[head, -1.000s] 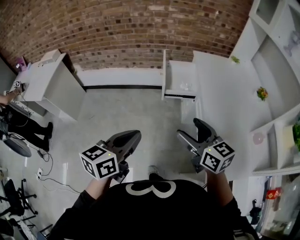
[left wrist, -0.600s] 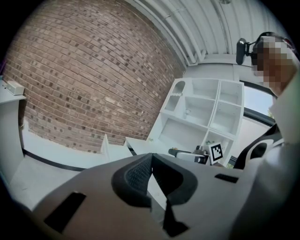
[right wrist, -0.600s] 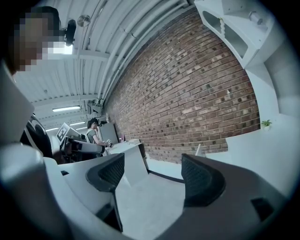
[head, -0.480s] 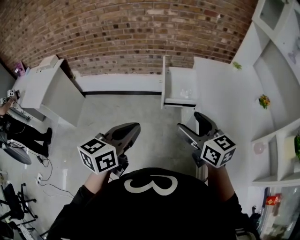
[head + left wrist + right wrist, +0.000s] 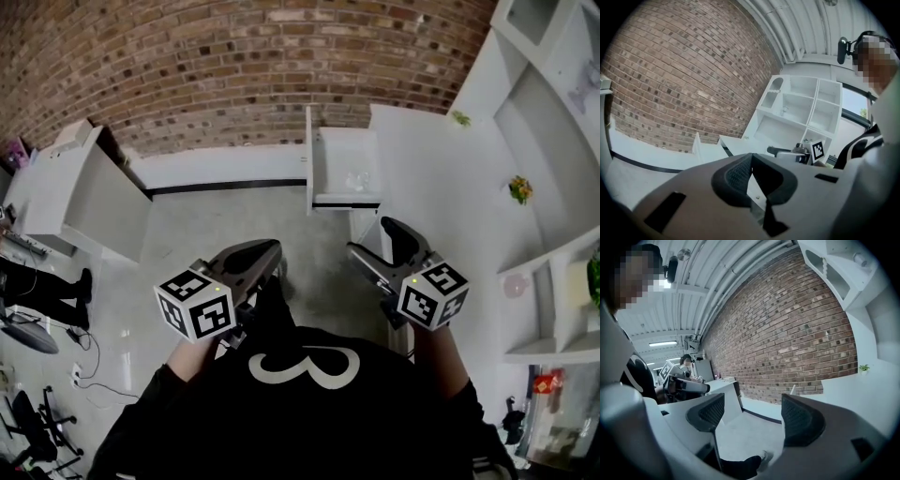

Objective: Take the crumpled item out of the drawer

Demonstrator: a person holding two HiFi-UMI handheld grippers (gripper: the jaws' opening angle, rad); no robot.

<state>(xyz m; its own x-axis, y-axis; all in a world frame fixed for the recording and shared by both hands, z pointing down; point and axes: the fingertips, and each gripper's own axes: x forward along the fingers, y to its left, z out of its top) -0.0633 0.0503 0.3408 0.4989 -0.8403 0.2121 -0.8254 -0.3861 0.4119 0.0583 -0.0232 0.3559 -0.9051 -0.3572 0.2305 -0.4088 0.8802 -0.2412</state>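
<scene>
A white drawer (image 5: 342,197) stands pulled out from the white counter (image 5: 422,159), ahead of both grippers. A small pale crumpled item (image 5: 358,178) lies inside it; its details are too small to make out. My left gripper (image 5: 266,253) is held over the floor, short of the drawer and to its left, with jaws shut and empty (image 5: 751,161). My right gripper (image 5: 377,246) is just below the drawer front, open with nothing between its fingers (image 5: 752,411). In the left gripper view the drawer (image 5: 698,144) shows as a thin white panel.
A brick wall (image 5: 234,66) runs across the back. A white cabinet (image 5: 84,187) stands at the left. White shelves (image 5: 553,178) with a small plant (image 5: 518,188) fill the right. A person (image 5: 42,286) stands at the far left edge. My foot (image 5: 277,274) is on the grey floor.
The drawer and wall have come closer, and a foot now shows on the floor between the grippers. Both grippers are nearer the drawer; their jaws have not changed.
</scene>
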